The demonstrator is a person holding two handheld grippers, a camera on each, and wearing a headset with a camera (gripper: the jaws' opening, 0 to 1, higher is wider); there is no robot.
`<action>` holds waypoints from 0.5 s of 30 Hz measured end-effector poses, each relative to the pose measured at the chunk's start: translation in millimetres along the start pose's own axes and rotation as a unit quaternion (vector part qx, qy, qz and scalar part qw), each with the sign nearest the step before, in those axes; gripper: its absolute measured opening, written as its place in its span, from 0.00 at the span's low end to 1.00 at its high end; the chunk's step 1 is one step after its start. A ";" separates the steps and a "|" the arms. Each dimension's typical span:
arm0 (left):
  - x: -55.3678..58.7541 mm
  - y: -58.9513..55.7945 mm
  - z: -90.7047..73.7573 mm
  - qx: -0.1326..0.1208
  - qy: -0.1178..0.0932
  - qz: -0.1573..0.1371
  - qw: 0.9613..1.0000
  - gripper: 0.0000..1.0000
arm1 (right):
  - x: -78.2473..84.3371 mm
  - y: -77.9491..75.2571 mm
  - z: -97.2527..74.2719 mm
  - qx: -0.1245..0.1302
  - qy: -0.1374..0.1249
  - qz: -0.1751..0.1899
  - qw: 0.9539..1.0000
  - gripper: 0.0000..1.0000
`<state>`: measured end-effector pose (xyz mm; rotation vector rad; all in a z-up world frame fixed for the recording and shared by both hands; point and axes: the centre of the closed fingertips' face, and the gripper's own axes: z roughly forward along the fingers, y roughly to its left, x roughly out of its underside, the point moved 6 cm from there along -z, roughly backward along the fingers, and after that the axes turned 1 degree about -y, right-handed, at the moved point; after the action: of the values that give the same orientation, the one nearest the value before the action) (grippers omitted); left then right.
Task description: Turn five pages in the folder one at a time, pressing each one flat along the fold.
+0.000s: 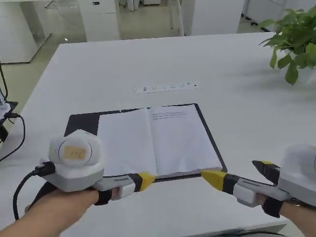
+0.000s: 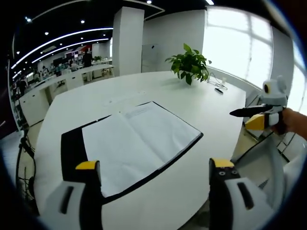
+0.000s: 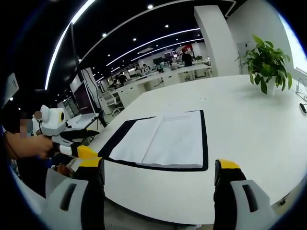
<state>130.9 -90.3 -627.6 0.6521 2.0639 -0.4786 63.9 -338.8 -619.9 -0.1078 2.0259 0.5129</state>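
Black folder (image 1: 81, 123) lies open on the white table (image 1: 232, 74), white pages (image 1: 128, 143) flat, faint print atop the right one; left gripper (image 2: 156, 167) and right gripper (image 3: 158, 165) hover near its front edge, both jaws spread wide.

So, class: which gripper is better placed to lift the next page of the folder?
The right gripper, probably: its open jaws sit by the near corner of the right-hand page; the left gripper points at the fold.
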 end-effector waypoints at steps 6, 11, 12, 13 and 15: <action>-8.0 -10.4 28.7 0.025 0.009 0.015 1.000 0.92 | -1.6 2.6 -3.4 0.007 -0.011 0.013 1.000 0.94; -11.3 -19.4 49.5 0.046 0.011 0.023 0.999 0.91 | -3.4 5.0 -7.9 0.016 -0.024 0.027 0.999 0.93; -11.3 -20.9 53.3 0.049 0.012 0.026 0.998 0.90 | -3.3 5.5 -8.9 0.017 -0.024 0.027 0.999 0.93; -11.2 -23.3 58.8 0.052 0.014 0.029 0.998 0.90 | -3.3 5.5 -9.9 0.019 -0.025 0.028 0.999 0.93; -11.0 -27.4 65.5 0.058 0.016 0.032 0.998 0.89 | -3.2 5.1 -11.2 0.023 -0.027 0.029 0.999 0.93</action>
<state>161.3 -151.3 -650.4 0.7966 2.0503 -0.5578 54.8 -339.2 -611.0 -0.0065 1.9907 0.5005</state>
